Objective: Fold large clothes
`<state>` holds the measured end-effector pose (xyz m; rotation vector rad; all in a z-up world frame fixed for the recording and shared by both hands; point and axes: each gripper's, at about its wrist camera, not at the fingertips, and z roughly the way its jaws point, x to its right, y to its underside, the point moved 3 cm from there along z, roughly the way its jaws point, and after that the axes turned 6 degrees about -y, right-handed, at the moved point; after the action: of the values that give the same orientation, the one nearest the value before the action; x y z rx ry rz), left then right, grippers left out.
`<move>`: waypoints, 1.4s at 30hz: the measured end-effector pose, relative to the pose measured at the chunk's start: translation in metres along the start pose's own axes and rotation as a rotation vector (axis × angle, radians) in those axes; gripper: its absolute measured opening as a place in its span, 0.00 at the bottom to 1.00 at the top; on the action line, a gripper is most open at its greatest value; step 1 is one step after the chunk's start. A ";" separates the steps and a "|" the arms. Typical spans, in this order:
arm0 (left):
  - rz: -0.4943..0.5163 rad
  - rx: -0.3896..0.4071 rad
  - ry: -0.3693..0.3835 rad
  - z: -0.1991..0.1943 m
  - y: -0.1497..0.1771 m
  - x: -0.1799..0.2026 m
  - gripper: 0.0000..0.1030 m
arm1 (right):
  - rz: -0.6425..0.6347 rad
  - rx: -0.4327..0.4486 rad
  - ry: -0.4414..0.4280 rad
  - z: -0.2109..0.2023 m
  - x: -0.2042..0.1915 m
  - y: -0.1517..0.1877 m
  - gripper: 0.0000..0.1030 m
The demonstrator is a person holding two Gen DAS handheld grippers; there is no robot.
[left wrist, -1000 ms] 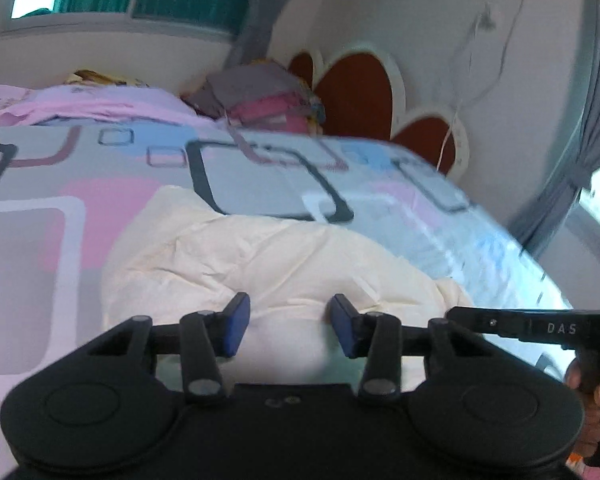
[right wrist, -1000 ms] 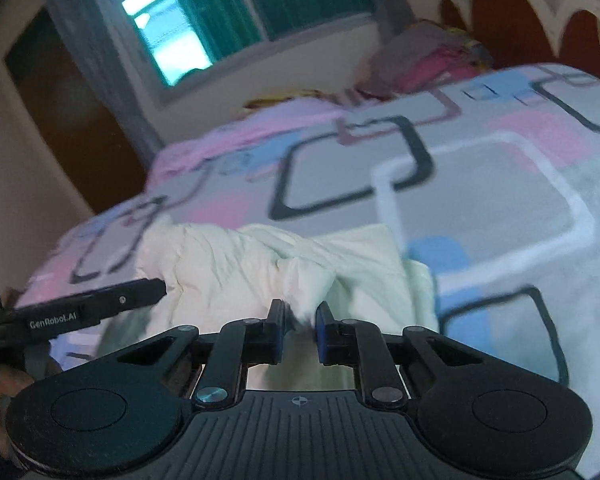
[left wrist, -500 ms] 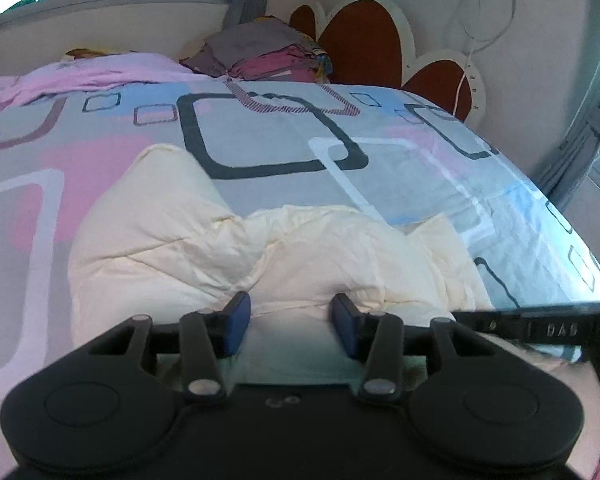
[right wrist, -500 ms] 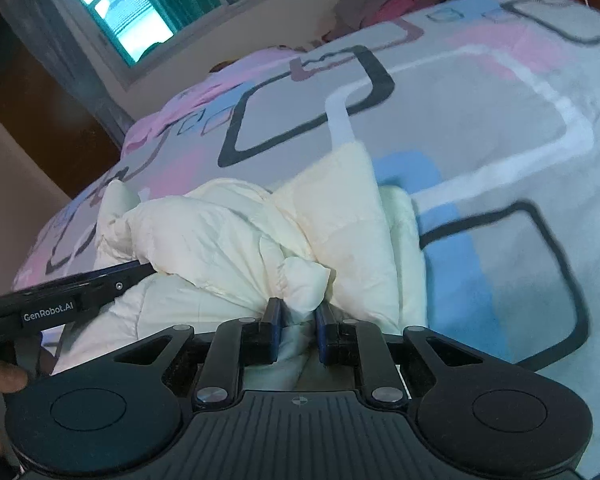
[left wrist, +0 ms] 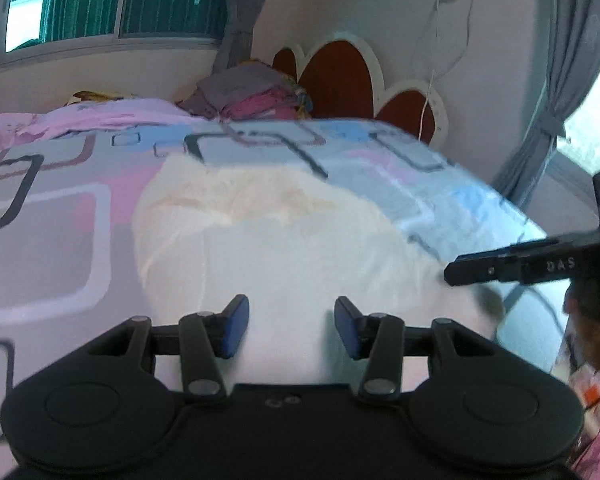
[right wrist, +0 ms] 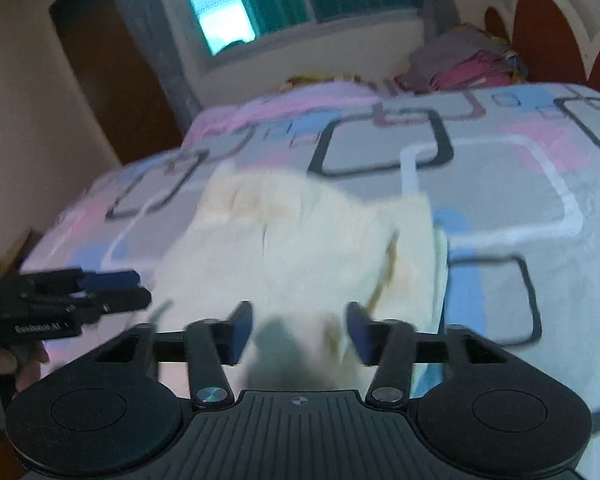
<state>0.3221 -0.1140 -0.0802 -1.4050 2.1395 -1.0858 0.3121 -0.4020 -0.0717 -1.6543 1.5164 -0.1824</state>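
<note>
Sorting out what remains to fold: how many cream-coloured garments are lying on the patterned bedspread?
1. A single cream-coloured fabric garment lies crumpled on the patterned bedspread, right before both grippers. A pile of grey and pink clothes by the headboard may hide more.

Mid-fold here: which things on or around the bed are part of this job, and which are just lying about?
Job: cream garment on the patterned bed cover; left gripper, open; right gripper, jaws just opened, off the cloth.
Lying about: clothes pile by the headboard; pink cloth.
</note>
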 end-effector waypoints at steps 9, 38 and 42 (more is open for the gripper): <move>-0.042 -0.101 0.011 0.015 0.039 0.002 0.45 | 0.035 -0.126 0.041 0.035 0.019 0.054 0.36; -0.003 -0.078 -0.093 0.153 -0.090 -0.037 0.50 | -0.069 -0.074 0.104 0.152 0.031 -0.087 0.36; 0.039 -0.086 -0.134 0.161 -0.080 -0.031 0.51 | -0.052 -0.065 0.107 0.158 0.039 -0.076 0.36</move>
<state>0.4905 -0.1686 -0.1256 -1.4244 2.1306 -0.8693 0.4765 -0.3678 -0.1355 -1.7603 1.5743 -0.2555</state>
